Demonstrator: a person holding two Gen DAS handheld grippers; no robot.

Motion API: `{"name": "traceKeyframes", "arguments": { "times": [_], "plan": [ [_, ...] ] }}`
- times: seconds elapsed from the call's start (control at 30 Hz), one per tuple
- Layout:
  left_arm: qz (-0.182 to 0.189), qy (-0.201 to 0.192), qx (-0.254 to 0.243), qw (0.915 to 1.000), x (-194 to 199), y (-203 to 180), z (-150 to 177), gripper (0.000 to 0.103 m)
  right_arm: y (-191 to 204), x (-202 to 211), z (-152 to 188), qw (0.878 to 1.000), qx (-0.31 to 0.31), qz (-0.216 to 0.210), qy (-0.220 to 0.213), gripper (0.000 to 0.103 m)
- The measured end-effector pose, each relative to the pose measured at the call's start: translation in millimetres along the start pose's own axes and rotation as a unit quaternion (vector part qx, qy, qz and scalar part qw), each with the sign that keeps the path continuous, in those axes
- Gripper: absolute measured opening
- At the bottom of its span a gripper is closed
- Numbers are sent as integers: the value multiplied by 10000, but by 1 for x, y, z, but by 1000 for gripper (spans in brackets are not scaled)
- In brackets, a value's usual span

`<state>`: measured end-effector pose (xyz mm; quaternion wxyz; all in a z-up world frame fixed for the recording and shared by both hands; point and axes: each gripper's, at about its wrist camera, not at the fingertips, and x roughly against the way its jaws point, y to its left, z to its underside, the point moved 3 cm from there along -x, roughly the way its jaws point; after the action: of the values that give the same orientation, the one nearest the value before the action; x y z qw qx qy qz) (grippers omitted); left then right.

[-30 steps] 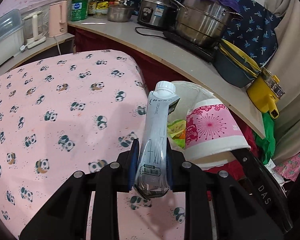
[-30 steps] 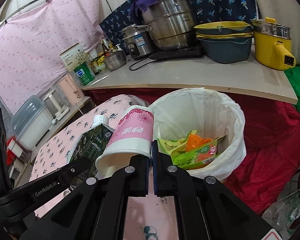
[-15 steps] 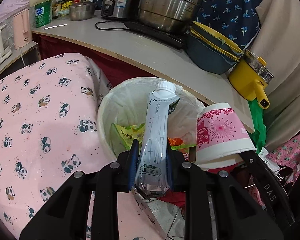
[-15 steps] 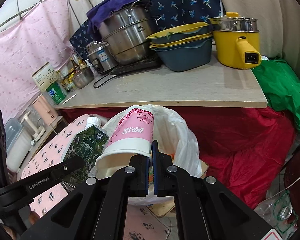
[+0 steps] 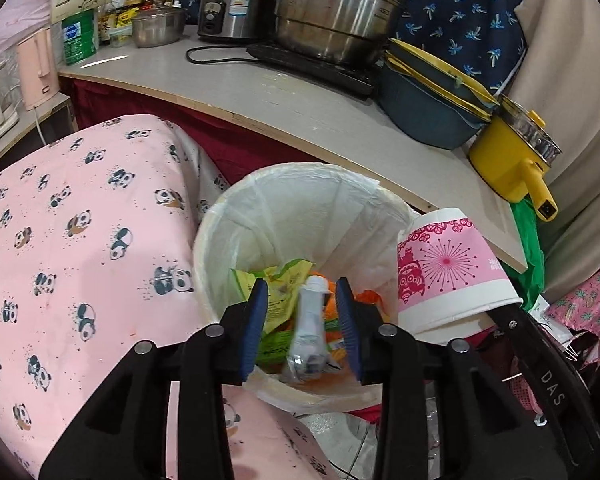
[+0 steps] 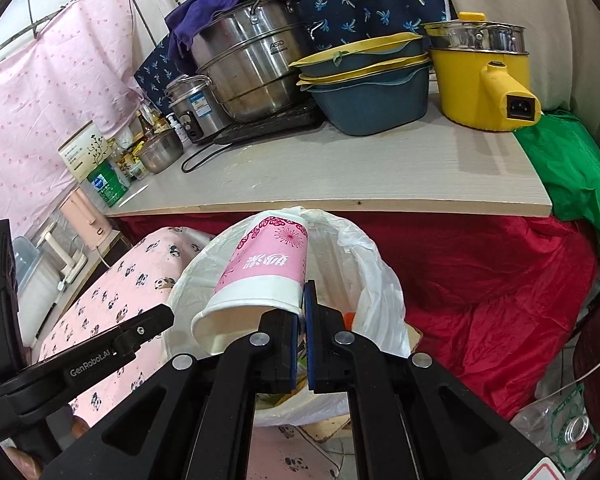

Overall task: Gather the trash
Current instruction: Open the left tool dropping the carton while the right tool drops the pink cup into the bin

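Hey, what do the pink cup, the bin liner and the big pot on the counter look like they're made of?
Pink cup: looks like paper, matte, with a printed band and a thin rolled white rim. Bin liner: thin white plastic film, translucent, wrinkled and folded over the rim. Big pot: stainless steel by the look, brushed silver with bright reflections and riveted handles.

Evenly and brightly lit in both views, with only soft shadows. Glare on the steel pot [image 5: 332, 12] and countertop [image 5: 260, 96]. Strong fisheye bending and dark vignetting at the edges; motion blur on the falling carton [image 5: 310, 332].
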<state>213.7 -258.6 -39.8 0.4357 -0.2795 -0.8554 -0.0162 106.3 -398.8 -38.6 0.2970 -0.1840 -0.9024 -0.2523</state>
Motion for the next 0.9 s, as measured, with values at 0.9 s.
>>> {"name": "traceKeyframes", "arguments": {
  "times": [0.9],
  "plan": [
    [-608, -247, -1, 9978, 18, 28, 7, 60, 43, -23, -7, 9989, 404, -201, 161, 24]
  ]
}}
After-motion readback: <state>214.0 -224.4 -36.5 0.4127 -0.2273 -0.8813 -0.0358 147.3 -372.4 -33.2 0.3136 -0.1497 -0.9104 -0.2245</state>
